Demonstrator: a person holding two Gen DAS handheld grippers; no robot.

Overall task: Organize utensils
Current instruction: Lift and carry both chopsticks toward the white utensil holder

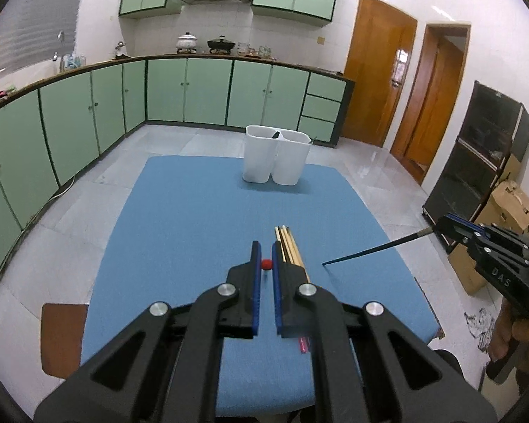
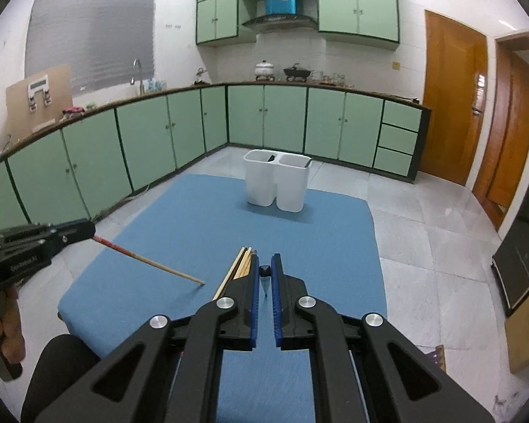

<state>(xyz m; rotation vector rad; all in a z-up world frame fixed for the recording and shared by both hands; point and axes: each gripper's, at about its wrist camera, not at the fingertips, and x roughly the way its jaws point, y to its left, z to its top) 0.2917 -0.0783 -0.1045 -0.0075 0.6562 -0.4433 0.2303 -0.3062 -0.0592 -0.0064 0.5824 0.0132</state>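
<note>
My left gripper [image 1: 266, 246] is shut on the red end of a wooden chopstick [image 2: 151, 262], which slants down until its tip is close over the blue mat [image 1: 194, 211]. My right gripper [image 2: 264, 259] is shut on the top of a black chopstick [image 1: 377, 246], which hangs above the mat's right side. A bundle of wooden chopsticks [image 1: 289, 246] lies on the mat just past both grippers. A white two-compartment holder [image 1: 275, 158] stands at the mat's far edge, with a dark utensil end showing in its left compartment.
Green cabinets line the left and far walls. Wooden doors, a dark glass cabinet [image 1: 476, 162] and cardboard boxes [image 1: 508, 208] stand on the right. A brown seat [image 1: 65, 338] sits by the mat's near left corner. A red stick end [image 1: 304, 345] shows under my left gripper.
</note>
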